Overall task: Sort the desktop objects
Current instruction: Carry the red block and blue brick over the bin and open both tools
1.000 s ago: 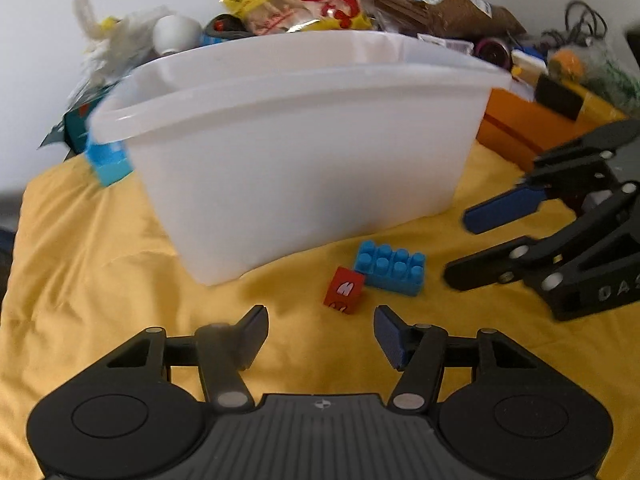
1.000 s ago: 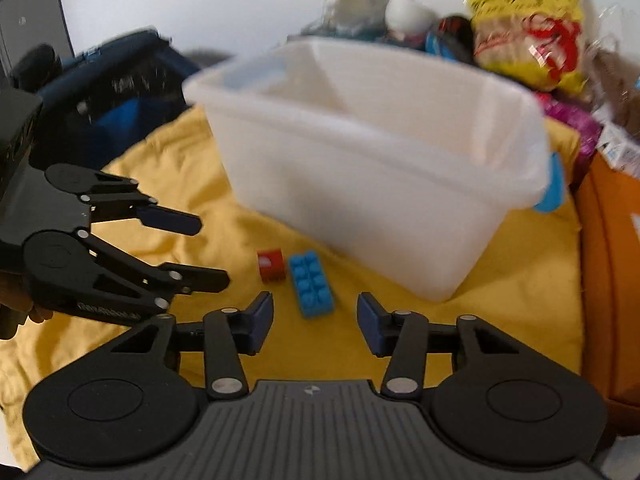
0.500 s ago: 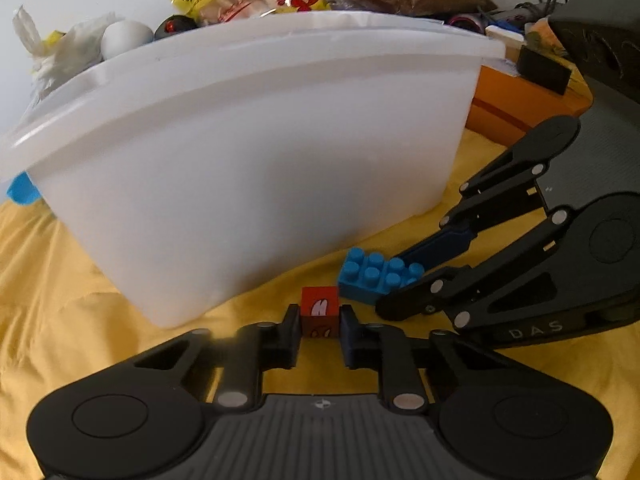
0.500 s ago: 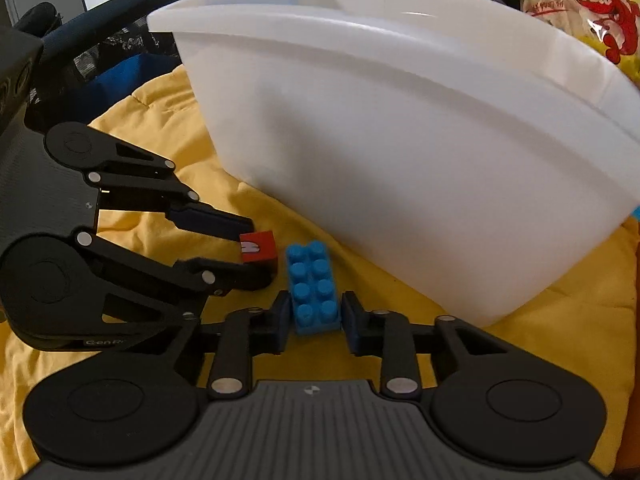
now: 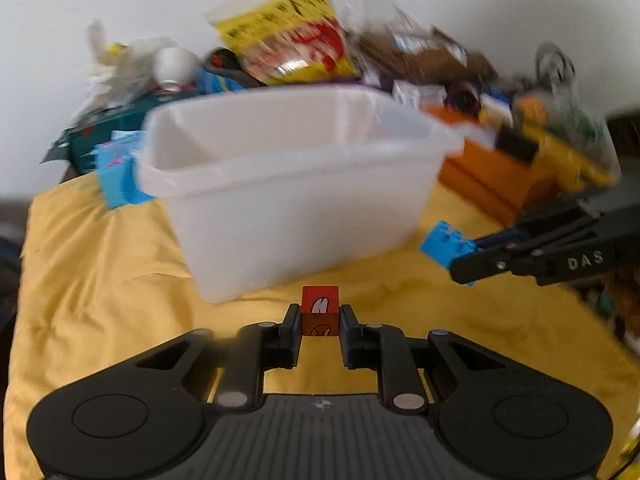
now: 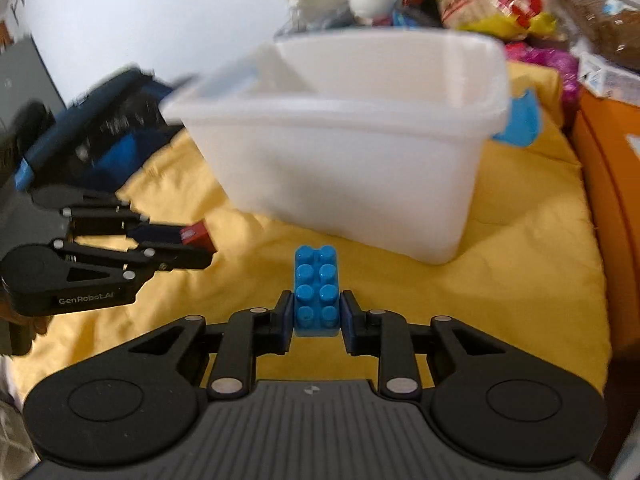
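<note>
My left gripper (image 5: 320, 320) is shut on a small red cube (image 5: 320, 311) with a white mark, lifted clear of the yellow cloth (image 5: 100, 280). My right gripper (image 6: 317, 312) is shut on a blue studded brick (image 6: 316, 288), also raised off the cloth. Each wrist view shows the other gripper: the right one (image 5: 464, 258) with the blue brick (image 5: 444, 242) at the right edge, the left one (image 6: 196, 246) with the red cube (image 6: 198, 234) at the left. An empty white plastic bin (image 5: 288, 184) (image 6: 360, 148) stands just beyond both.
Behind the bin lies a heap of clutter: a yellow snack bag (image 5: 288, 36), a brown packet (image 5: 424, 56), white plastic (image 5: 120, 68), cables. An orange box (image 5: 496, 176) sits at the right, a light blue block (image 5: 116, 176) at the bin's left, a dark blue bag (image 6: 100, 120) beyond the cloth.
Both grippers closed, the left on the red cube and the right on the blue brick, then rose and drew back from the bin with them.
</note>
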`<action>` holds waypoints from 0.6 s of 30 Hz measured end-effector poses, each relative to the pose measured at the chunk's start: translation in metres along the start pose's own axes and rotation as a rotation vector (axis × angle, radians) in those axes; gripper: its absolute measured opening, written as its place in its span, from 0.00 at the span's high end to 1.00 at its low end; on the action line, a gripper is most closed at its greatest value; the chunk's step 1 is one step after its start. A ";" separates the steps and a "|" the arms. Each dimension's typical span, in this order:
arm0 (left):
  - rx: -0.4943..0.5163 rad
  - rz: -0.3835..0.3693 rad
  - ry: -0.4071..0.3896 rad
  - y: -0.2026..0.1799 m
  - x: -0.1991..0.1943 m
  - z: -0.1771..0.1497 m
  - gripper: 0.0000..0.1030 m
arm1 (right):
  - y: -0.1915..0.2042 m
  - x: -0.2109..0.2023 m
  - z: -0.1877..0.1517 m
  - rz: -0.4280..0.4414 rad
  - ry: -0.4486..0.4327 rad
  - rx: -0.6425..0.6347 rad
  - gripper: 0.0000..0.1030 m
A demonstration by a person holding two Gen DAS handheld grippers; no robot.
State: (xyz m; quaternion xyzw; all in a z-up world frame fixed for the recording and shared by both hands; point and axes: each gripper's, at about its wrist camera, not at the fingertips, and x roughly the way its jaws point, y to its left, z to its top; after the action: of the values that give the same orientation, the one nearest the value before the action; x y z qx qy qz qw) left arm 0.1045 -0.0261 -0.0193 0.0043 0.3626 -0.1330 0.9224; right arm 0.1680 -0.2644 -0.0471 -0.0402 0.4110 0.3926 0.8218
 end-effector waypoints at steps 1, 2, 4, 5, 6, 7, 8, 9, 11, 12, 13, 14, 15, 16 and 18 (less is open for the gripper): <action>-0.020 0.003 -0.012 0.002 -0.008 0.005 0.79 | 0.001 -0.010 0.003 0.004 -0.018 0.006 0.74; -0.031 0.009 -0.019 0.002 -0.012 0.011 0.79 | 0.004 -0.018 0.007 0.009 -0.042 0.012 0.74; -0.033 0.026 -0.043 0.006 -0.024 0.023 0.79 | 0.004 -0.033 0.020 0.010 -0.080 0.030 0.74; -0.027 0.036 -0.055 0.006 -0.029 0.031 0.79 | 0.003 -0.036 0.027 0.007 -0.095 0.041 0.74; -0.024 0.046 -0.067 0.008 -0.032 0.039 0.79 | 0.002 -0.042 0.034 0.003 -0.112 0.052 0.74; -0.023 0.053 -0.079 0.009 -0.035 0.047 0.79 | 0.000 -0.048 0.042 -0.003 -0.129 0.065 0.74; -0.027 0.058 -0.090 0.011 -0.038 0.056 0.79 | -0.002 -0.054 0.051 -0.011 -0.144 0.080 0.74; -0.033 0.063 -0.100 0.013 -0.040 0.065 0.79 | -0.005 -0.059 0.060 -0.021 -0.152 0.094 0.74; -0.039 0.084 -0.105 0.017 -0.041 0.079 0.78 | -0.010 -0.060 0.080 -0.048 -0.162 0.121 0.74; -0.040 0.093 -0.101 0.019 -0.040 0.087 0.78 | -0.010 -0.058 0.089 -0.053 -0.164 0.128 0.74; -0.044 0.099 -0.095 0.023 -0.039 0.096 0.78 | -0.012 -0.058 0.096 -0.059 -0.162 0.133 0.74; -0.049 0.104 -0.087 0.026 -0.036 0.103 0.78 | -0.013 -0.057 0.105 -0.072 -0.160 0.135 0.73; -0.058 0.106 -0.075 0.030 -0.033 0.112 0.78 | -0.015 -0.057 0.112 -0.079 -0.157 0.133 0.73; -0.063 0.106 -0.067 0.033 -0.031 0.118 0.78 | -0.015 -0.057 0.119 -0.083 -0.155 0.131 0.73; -0.068 0.115 -0.059 0.039 -0.026 0.133 0.78 | -0.015 -0.054 0.134 -0.088 -0.155 0.123 0.73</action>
State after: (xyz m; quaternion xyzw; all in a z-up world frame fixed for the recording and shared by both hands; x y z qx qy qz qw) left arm 0.1846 0.0038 0.0927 -0.0099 0.3387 -0.0676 0.9384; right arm 0.2453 -0.2560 0.0758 0.0227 0.3674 0.3321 0.8684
